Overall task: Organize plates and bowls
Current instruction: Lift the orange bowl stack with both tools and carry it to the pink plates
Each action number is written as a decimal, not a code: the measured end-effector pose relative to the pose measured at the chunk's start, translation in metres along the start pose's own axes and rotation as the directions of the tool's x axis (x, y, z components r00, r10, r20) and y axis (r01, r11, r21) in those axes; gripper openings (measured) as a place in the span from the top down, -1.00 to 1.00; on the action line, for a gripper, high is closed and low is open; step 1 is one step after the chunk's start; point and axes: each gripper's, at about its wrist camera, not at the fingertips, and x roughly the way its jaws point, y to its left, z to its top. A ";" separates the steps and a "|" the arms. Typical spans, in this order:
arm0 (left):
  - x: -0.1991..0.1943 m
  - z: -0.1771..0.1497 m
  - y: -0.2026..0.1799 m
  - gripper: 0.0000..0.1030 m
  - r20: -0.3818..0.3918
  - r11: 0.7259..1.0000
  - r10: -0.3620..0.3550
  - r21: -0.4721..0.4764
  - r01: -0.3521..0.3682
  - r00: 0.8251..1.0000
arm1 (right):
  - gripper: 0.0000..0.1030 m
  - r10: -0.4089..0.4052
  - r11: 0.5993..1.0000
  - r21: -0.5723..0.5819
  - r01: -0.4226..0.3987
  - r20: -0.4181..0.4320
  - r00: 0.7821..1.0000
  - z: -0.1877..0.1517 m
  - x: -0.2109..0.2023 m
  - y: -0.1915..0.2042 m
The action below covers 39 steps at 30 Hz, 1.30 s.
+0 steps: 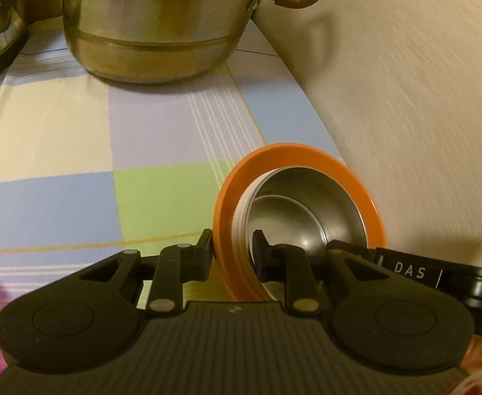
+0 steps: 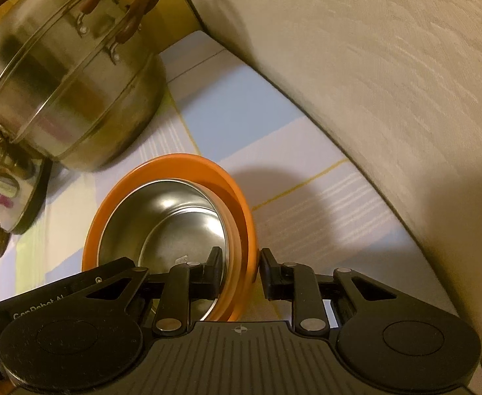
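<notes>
An orange bowl (image 1: 307,210) with a shiny steel inside hangs tilted over the checked tablecloth (image 1: 76,138), held between both grippers. My left gripper (image 1: 231,250) is shut on the bowl's left rim, one finger outside the orange wall and one inside the steel. In the right wrist view the same bowl (image 2: 162,223) shows, and my right gripper (image 2: 241,263) is shut on its right rim, again with one finger inside and one outside. Part of the other gripper's body (image 1: 409,271) shows at the bowl's far side in each view.
A large lidded steel pot (image 1: 155,26) with brown handles stands at the back of the table, also the pot (image 2: 63,75) at upper left. Shiny steel ware (image 2: 7,191) sits to its left. A pale wall (image 1: 405,98) runs close along the table's right edge.
</notes>
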 end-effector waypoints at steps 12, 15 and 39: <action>-0.032 -0.041 0.022 0.59 -0.004 0.999 0.008 -0.038 -0.008 1.000 | 0.55 0.010 1.000 -0.007 -0.010 -0.030 1.000 -0.044 -0.017 0.014; -0.041 -0.053 0.028 0.59 -0.002 0.999 0.011 -0.052 -0.011 1.000 | 0.55 0.004 1.000 -0.023 -0.005 -0.032 0.999 -0.057 -0.024 0.021; -0.134 -0.149 0.063 0.61 0.042 0.992 0.063 -0.114 -0.058 0.997 | 0.58 0.039 0.998 -0.053 -0.041 -0.040 0.998 -0.167 -0.076 0.056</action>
